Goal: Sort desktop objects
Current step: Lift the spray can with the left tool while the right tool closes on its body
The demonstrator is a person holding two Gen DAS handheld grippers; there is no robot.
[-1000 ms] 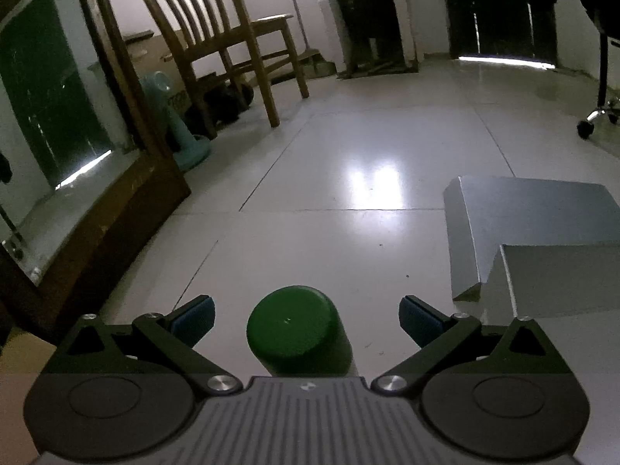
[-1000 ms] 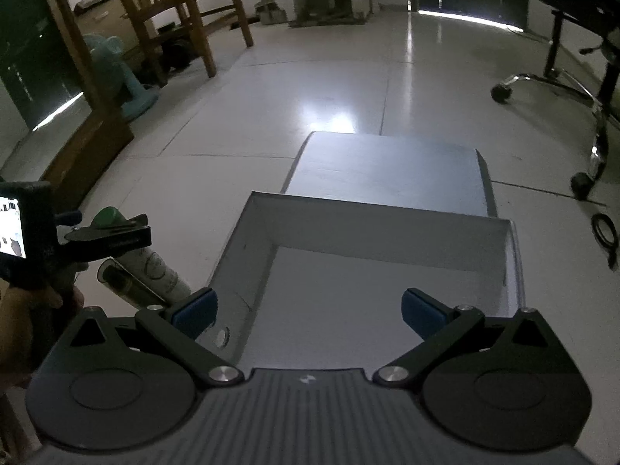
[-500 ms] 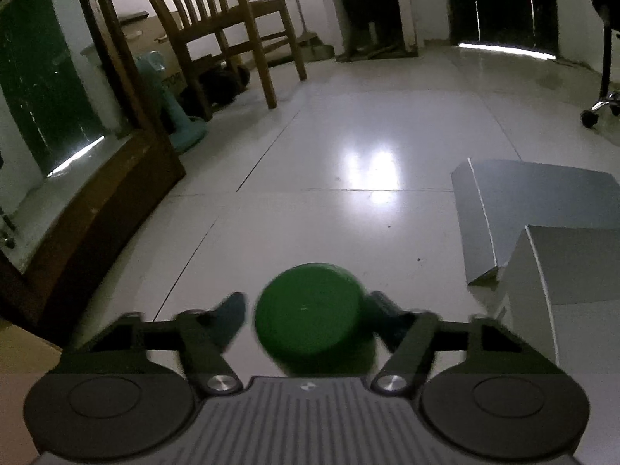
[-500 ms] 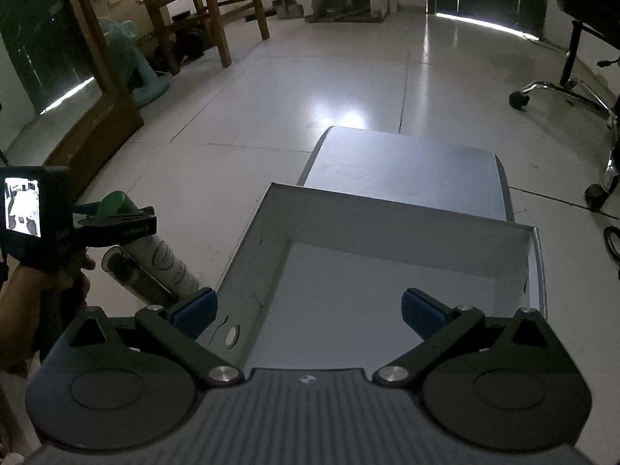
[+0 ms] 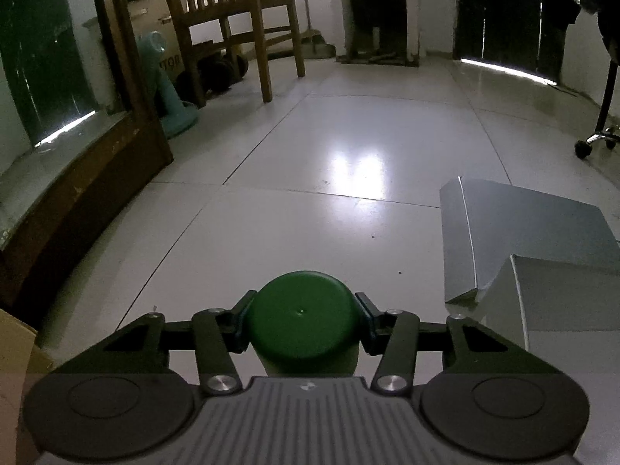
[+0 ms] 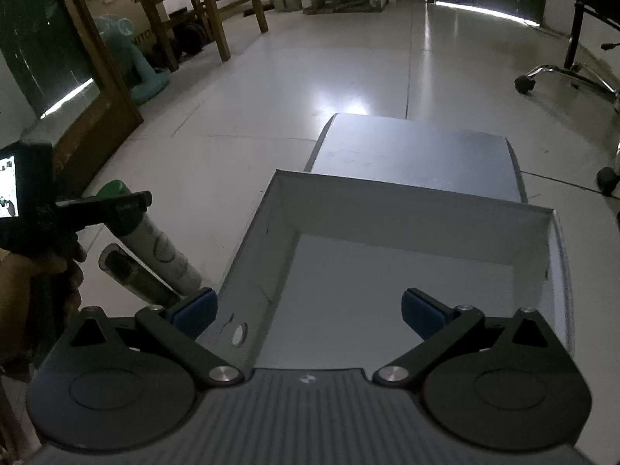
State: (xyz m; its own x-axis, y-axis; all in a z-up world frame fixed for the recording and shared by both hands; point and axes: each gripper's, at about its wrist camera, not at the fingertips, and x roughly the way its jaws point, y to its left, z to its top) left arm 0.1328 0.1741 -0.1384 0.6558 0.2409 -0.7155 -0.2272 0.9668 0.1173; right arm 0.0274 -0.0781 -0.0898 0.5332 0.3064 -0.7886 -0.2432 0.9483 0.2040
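Tiles [image 5: 348, 162] glossy white (dim room), wooden chair [image 5: 232, 27] behind.

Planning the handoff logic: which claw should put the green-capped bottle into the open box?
Left. Its claw is closing, pads on either side of the green-capped bottle. The right claw is open and empty over the open box, so it would need a fresh grasp.

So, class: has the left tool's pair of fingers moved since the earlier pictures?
Yes. The left tool is closing its fingers inward onto the green cap, which stays centred; the pads now touch it.
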